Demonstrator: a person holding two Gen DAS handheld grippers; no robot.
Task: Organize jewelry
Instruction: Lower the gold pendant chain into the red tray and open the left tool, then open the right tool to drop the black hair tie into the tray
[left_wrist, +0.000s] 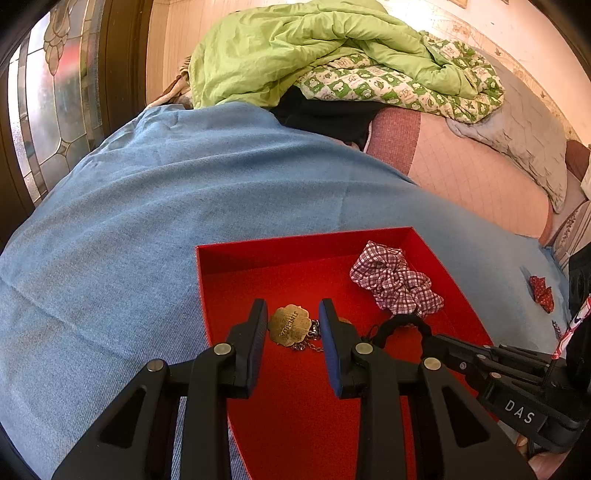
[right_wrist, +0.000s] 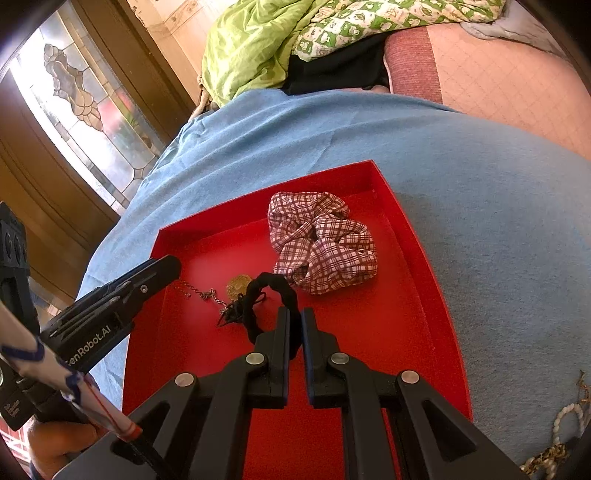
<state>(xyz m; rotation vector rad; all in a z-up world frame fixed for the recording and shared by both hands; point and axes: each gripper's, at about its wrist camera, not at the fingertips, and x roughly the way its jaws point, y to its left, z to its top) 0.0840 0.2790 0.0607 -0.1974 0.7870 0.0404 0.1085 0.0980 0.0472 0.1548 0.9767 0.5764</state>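
The right gripper (right_wrist: 294, 334) is clenching a black hair tie (right_wrist: 271, 295) over the red tray (right_wrist: 421, 236); the left gripper (left_wrist: 293, 325) is holding its jaws partly apart, gripping nothing, astride a brass pendant (left_wrist: 289, 325) on its chain (right_wrist: 201, 293). A checked scrunchie (right_wrist: 323, 242) is lying at the tray's one o'clock. Risk: the tie's frayed threads appear tangled with the chain, so lifting could be dragging the pendant along. Legible writing: "DAS" on one gripper body, "Robot.AI" on the other; the pendant's embossing is unreadable.
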